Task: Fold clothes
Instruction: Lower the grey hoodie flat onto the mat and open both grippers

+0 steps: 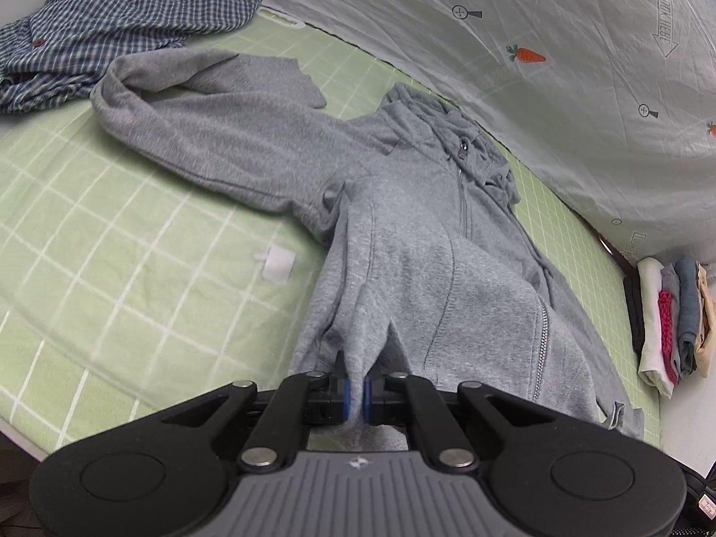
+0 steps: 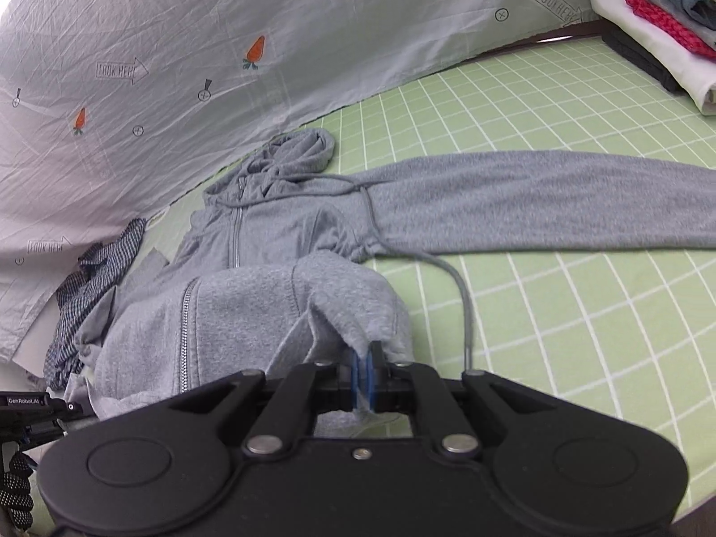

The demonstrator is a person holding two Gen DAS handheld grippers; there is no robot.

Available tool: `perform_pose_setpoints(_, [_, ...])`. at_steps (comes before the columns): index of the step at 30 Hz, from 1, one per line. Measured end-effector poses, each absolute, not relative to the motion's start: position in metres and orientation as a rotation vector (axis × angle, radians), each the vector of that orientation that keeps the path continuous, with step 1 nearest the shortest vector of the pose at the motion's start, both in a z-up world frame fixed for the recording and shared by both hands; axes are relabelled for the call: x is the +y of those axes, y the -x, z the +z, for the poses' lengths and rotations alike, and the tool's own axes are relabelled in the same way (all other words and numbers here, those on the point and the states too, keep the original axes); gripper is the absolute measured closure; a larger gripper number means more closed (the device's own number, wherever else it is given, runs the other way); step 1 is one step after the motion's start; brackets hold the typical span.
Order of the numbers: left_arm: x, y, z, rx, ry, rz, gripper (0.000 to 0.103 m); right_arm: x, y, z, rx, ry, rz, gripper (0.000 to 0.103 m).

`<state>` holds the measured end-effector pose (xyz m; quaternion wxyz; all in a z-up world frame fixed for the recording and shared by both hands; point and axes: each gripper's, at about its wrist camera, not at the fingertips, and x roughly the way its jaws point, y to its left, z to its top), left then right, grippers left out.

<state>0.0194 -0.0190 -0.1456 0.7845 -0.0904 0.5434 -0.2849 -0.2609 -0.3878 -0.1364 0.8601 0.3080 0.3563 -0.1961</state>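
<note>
A grey zip-up hoodie lies front up on the green checked bed sheet, hood toward the hanging cloth. One sleeve stretches left in the left wrist view; the other sleeve stretches right in the right wrist view. My left gripper is shut on the hoodie's bottom hem, lifted into a ridge. My right gripper is shut on the hem at the other side, the fabric bunched up in front of it. A drawstring trails on the sheet.
A crumpled blue checked shirt lies beyond the left sleeve. A stack of folded clothes sits at the bed's far right. A pale printed cloth hangs behind the bed. A small white tag lies on the sheet.
</note>
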Motion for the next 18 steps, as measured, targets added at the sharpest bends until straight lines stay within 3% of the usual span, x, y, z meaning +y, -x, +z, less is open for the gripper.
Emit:
perform_pose_setpoints(6, [0.005, 0.006, -0.159, 1.217, 0.168, -0.566, 0.097, -0.365, 0.276, -0.148, 0.837, -0.602, -0.386, 0.099])
perform_pose_setpoints(9, [0.012, 0.013, -0.168, 1.261, 0.140, -0.527, 0.090, -0.360, 0.278, -0.152, 0.873, -0.581, -0.384, 0.097])
perform_pose_setpoints(12, [0.023, 0.017, -0.163, 1.248, 0.146, -0.517, 0.083, -0.356, 0.280, -0.139, 0.839, -0.562, -0.372, 0.087])
perform_pose_setpoints(14, [0.032, 0.017, -0.157, 1.234, 0.195, -0.524, 0.081, -0.353, 0.281, -0.131, 0.816, -0.550, -0.364, 0.073])
perform_pose_setpoints(18, [0.045, 0.010, -0.141, 1.176, 0.283, -0.529, 0.078, -0.354, 0.283, -0.108, 0.707, -0.603, -0.346, 0.066])
